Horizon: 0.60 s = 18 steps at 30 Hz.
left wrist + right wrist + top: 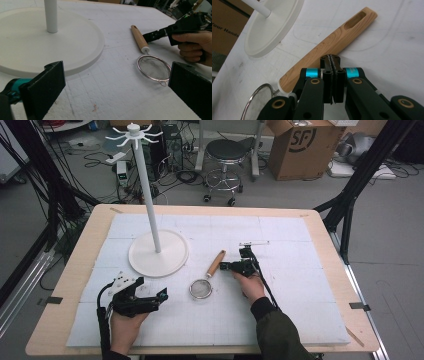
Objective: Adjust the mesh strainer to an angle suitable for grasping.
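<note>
We found the strainer (206, 279) lying flat on the white mat (300, 310), just right of the stand base (150, 262), its wooden handle (329, 47) pointing away and rightward, its mesh bowl (153, 67) empty. Our right gripper (223, 266), jaws pressed together, met the handle; our left gripper (161, 296) gaped wide.

"SF" on the cardboard box (300, 145); "Your Hands" on its side

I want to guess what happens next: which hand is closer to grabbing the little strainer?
Right. The right gripper, jaws shut, sits right beside the strainer's wooden handle. The left gripper, open, is farther off.
</note>
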### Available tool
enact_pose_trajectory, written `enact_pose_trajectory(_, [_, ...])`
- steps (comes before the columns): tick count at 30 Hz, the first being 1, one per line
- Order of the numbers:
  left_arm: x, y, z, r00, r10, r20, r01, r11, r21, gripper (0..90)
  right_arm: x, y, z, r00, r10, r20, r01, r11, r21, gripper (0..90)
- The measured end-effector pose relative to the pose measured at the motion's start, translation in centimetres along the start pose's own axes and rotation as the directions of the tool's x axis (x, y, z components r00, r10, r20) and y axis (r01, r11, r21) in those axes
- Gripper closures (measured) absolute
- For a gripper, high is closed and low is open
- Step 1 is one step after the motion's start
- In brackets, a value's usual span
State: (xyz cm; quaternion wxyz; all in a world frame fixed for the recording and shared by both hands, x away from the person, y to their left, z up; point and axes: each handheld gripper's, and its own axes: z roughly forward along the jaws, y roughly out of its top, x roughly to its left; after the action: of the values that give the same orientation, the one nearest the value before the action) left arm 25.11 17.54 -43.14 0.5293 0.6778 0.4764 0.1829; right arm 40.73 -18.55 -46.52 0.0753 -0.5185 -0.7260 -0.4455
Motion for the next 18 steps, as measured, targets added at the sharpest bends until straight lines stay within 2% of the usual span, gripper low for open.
enact_pose_trajectory(10, [0.1,0.0,-0.1,1.0000,-0.006,-0.002,0.006,1.0000,-0.003,1.6,0.7,0.1,0.6,0.9998,-0.014,0.011,0.014,1.000,-0.005,90.0])
enact_pose_trajectory(18, [0.3,-0.1,-0.2,1.0000,-0.007,-0.003,0.007,1.0000,-0.003,1.6,1.4,0.2,1.5,0.9996,-0.027,-0.005,0.027,1.000,0.012,90.0])
